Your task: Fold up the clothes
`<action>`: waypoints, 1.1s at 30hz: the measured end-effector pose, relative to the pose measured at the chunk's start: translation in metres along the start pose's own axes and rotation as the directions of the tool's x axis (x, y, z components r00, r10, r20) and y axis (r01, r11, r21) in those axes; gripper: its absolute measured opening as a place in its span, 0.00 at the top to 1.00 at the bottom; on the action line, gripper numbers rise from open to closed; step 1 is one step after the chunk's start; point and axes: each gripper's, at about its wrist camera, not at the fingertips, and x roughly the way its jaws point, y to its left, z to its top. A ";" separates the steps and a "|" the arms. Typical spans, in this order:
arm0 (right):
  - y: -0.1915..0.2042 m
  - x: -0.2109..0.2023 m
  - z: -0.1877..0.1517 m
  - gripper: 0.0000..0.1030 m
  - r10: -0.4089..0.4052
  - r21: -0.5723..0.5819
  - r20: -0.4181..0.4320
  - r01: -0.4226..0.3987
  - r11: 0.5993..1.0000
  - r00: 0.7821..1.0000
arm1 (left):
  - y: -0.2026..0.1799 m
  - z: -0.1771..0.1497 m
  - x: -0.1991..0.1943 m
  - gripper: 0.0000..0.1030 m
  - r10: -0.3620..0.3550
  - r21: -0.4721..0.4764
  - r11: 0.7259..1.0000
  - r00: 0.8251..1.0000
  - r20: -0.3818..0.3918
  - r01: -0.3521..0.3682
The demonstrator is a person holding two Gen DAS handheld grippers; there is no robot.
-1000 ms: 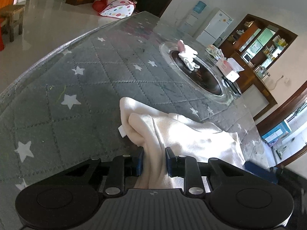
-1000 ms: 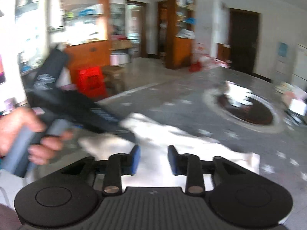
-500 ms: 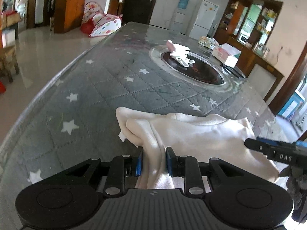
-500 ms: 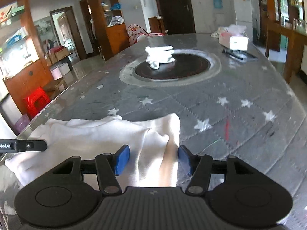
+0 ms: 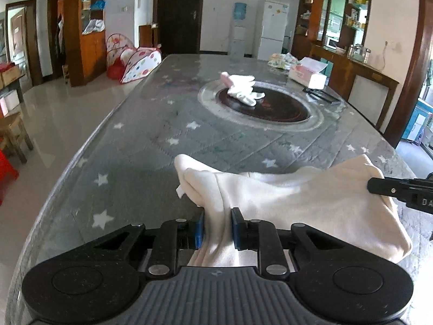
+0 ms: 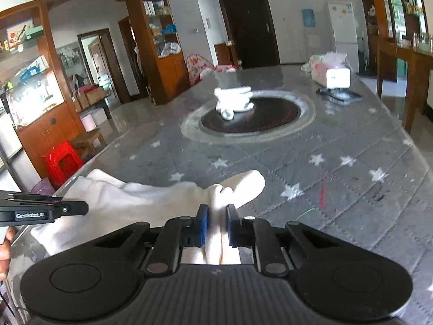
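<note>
A cream-white garment (image 5: 311, 205) lies bunched at the near end of the grey star-patterned table (image 5: 151, 149). My left gripper (image 5: 217, 227) is shut on a gathered fold at its left end. My right gripper (image 6: 217, 226) is shut on a fold at its right end (image 6: 235, 187). The garment stretches between the two grippers. The right gripper's tip shows at the right edge of the left wrist view (image 5: 400, 189), and the left gripper's tip shows at the left of the right wrist view (image 6: 46, 210).
A dark round inset (image 5: 268, 105) in the table's middle holds a pile of folded white and pink clothes (image 5: 242, 86). A tissue box (image 5: 308, 74) and a black object (image 5: 320, 94) lie at the far right. A red stool (image 6: 63, 162) stands beside the table.
My right gripper has closed on the garment's right end; half a second ago its jaws were open around it. My left gripper has kept its hold while its view swung along the table.
</note>
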 end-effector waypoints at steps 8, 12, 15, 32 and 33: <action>-0.005 -0.036 0.015 0.89 -0.056 -0.028 0.079 0.058 0.998 0.995 | -0.031 0.019 -0.001 0.80 -0.064 0.060 0.996 0.998 0.020 0.063; -0.016 -0.050 0.022 0.89 -0.105 -0.031 0.107 0.109 0.994 0.989 | -0.052 0.031 0.005 0.80 -0.096 0.087 0.992 0.995 0.020 0.093; -0.026 -0.059 0.027 0.89 -0.140 -0.029 0.128 0.145 0.989 0.982 | -0.068 0.040 0.011 0.81 -0.117 0.106 0.988 0.993 0.016 0.115; -0.078 -0.066 0.023 0.68 -0.226 0.039 0.084 0.224 0.974 0.970 | -0.104 0.055 0.037 0.78 -0.123 0.187 0.975 0.992 -0.015 0.124; -0.080 -0.059 0.019 0.62 -0.218 0.047 0.068 0.215 0.975 0.974 | -0.100 0.053 0.039 0.77 -0.123 0.174 0.977 0.992 -0.027 0.125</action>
